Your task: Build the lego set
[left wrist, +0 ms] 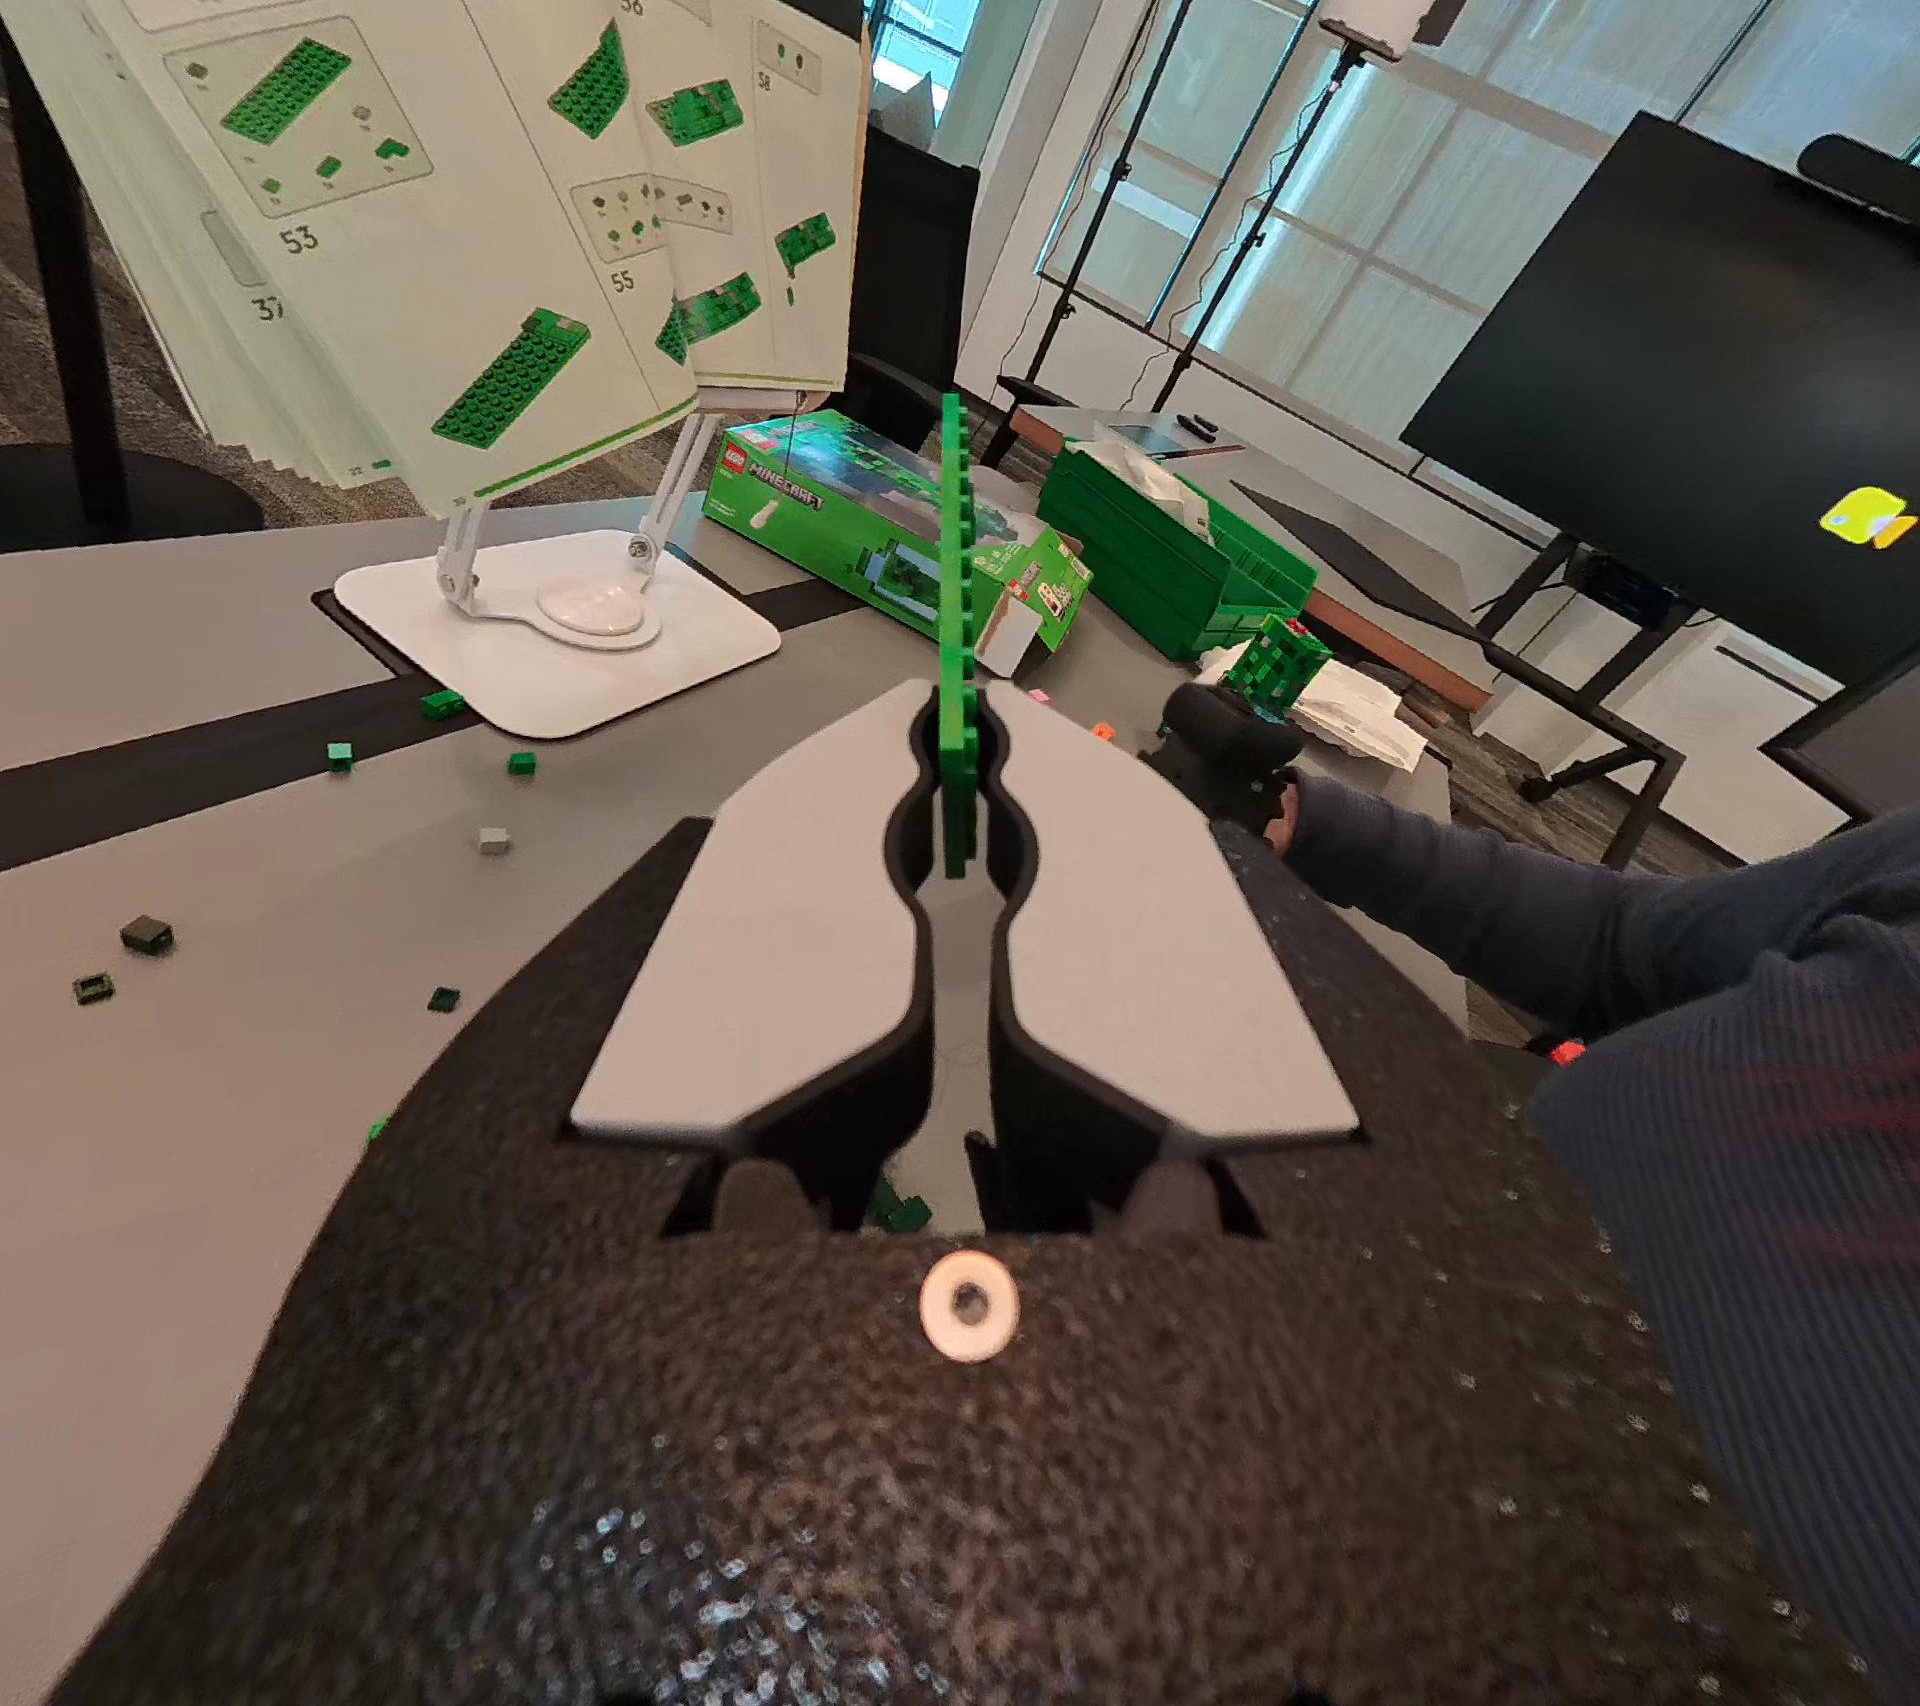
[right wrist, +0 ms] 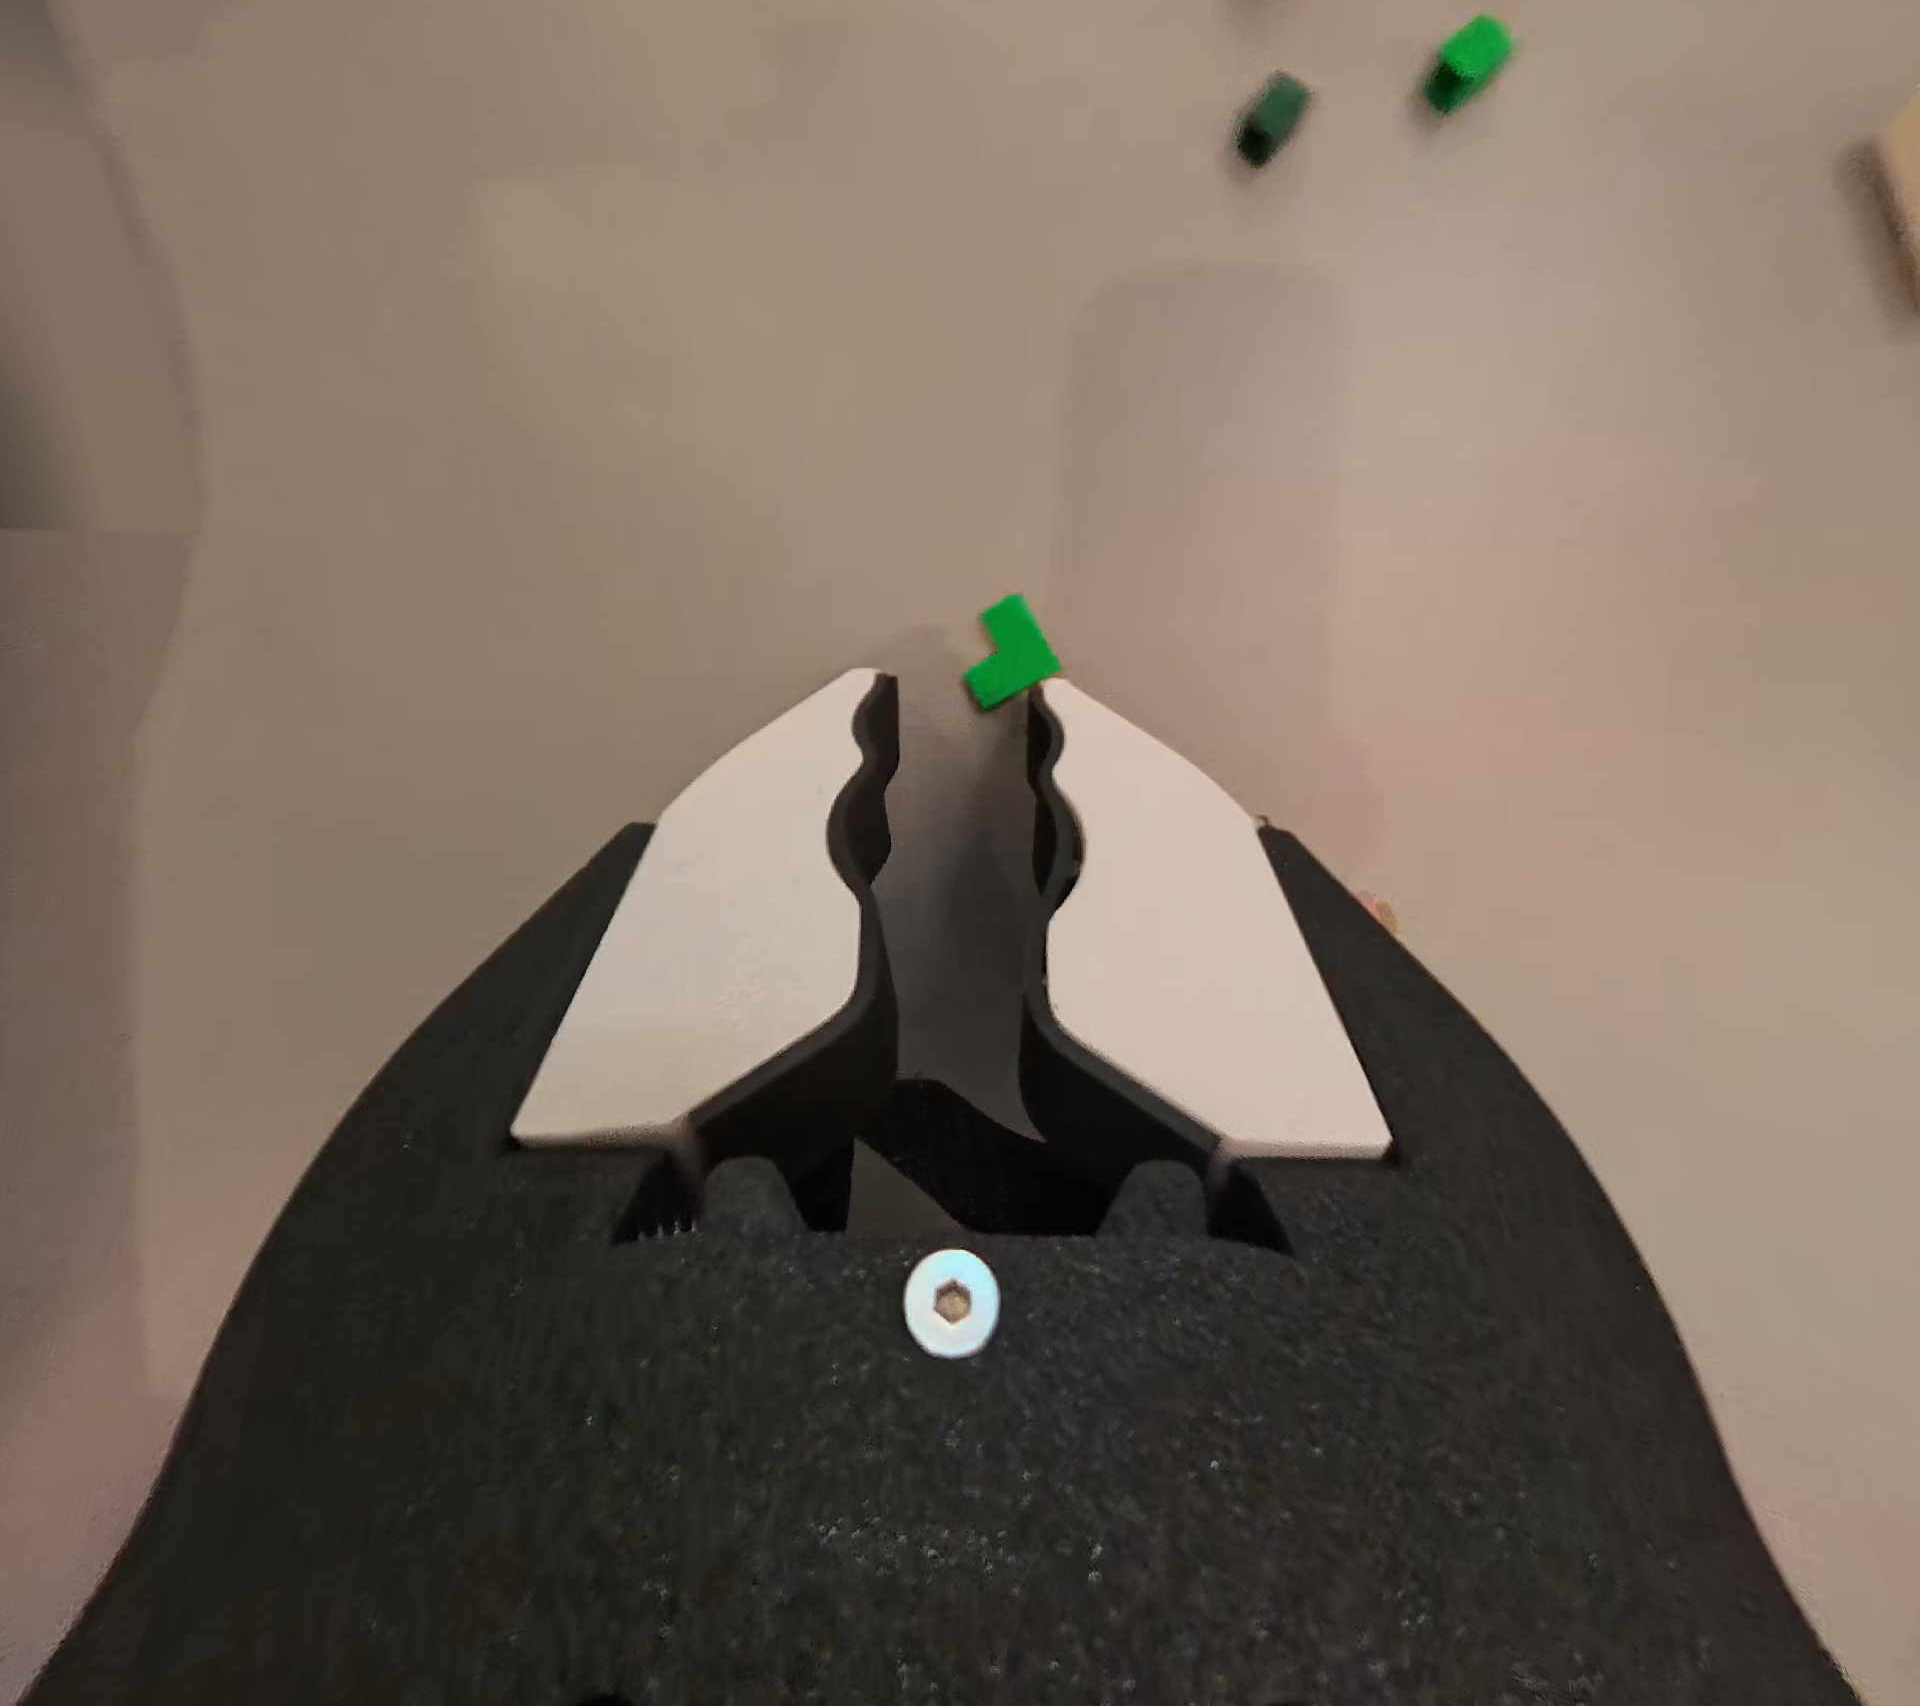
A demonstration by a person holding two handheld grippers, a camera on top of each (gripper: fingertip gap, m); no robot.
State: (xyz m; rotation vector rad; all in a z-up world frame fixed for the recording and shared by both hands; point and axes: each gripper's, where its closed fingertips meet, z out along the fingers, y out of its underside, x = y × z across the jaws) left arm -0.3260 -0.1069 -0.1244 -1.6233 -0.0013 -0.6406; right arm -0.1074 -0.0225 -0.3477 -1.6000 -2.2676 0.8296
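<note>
Green studded plate (left wrist: pixel 958 617) is standing edge-on at frame centre, pinched in my left claw (left wrist: pixel 958 721), while my right claw (right wrist: pixel 961 690) is hovering narrowly parted, empty, with a green L-shaped piece (right wrist: pixel 1010 654) lying on the surface (right wrist: pixel 623 306) at its right tip.

Left claw (left wrist: pixel 958 721) clamped on upright green studded plate (left wrist: pixel 956 576) above grey table (left wrist: pixel 208 981)

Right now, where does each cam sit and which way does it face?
Left wrist view: on the left gripper, facing level across the grey table; jaws clamp an upright flat green studded plate; a dark sleeve shows.
Right wrist view: on the right gripper, facing down at the tabletop; jaws apart before a small green L-shaped piece.
Shared: loose green bricks.
</note>
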